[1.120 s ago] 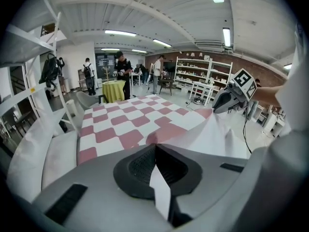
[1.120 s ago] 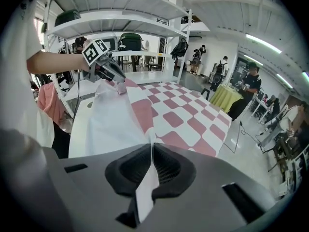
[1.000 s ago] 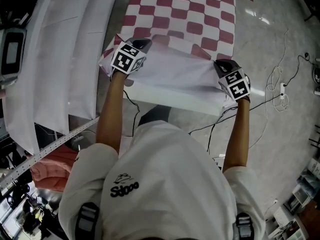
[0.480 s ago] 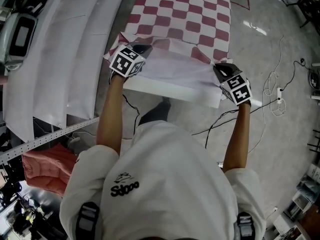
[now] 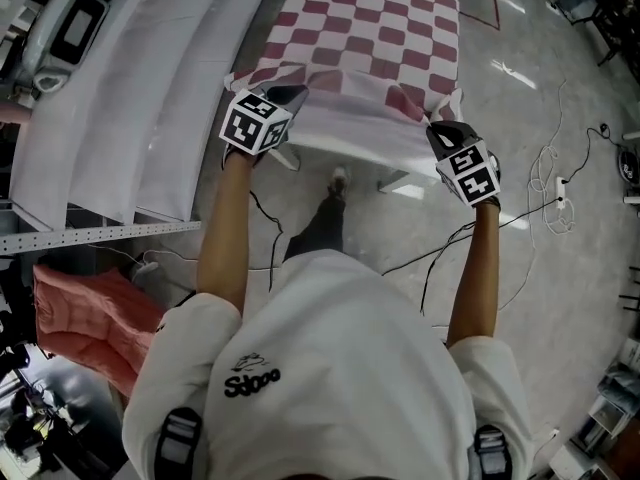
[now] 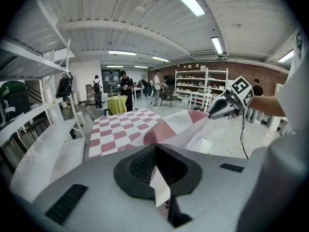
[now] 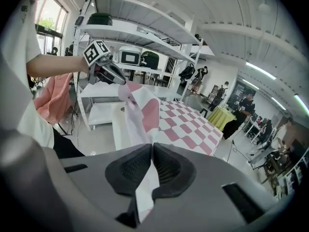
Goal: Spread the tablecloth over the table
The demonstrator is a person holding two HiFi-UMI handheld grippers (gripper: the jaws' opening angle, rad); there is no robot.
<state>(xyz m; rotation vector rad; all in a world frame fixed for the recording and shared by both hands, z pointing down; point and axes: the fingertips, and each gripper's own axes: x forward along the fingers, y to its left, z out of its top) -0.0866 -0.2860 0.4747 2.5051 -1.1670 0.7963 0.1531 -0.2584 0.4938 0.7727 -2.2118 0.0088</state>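
Both tongs are clamped shut on the tablecloth [image 5: 375,53]. In the left gripper view the pads are pressed together with a thin fold of white cloth sticking out below them. The right gripper view shows the same, with a strip of cloth hanging down through the closed jaws.

I place everything against the white shelf rack [image 5: 120,108]. The red-and-white checked cloth sits just beside the rack and runs away from me alongside it. Its far part lies flat. Its near edge is held up in the air between my two tools, with the pale underside sagging a little in the middle. The left gripper [image 5: 283,96] has the near corner closest to the rack. The right gripper [image 5: 446,131] has the near corner away from the rack. I cannot make out the tabletop under the cloth in the head view.

I judge this cloth to be light, thin and quite limp. It folds wherever it is not pulled, and it should catch air when swung. It won't break, but it has no stiffness, so only tension between the two corners keeps the edge straight. The corners at the hem look like the right place to hold it. My bite on each looks small, so a sharp tug could pull the fabric out. I'd keep both pinches firm and the pull even.
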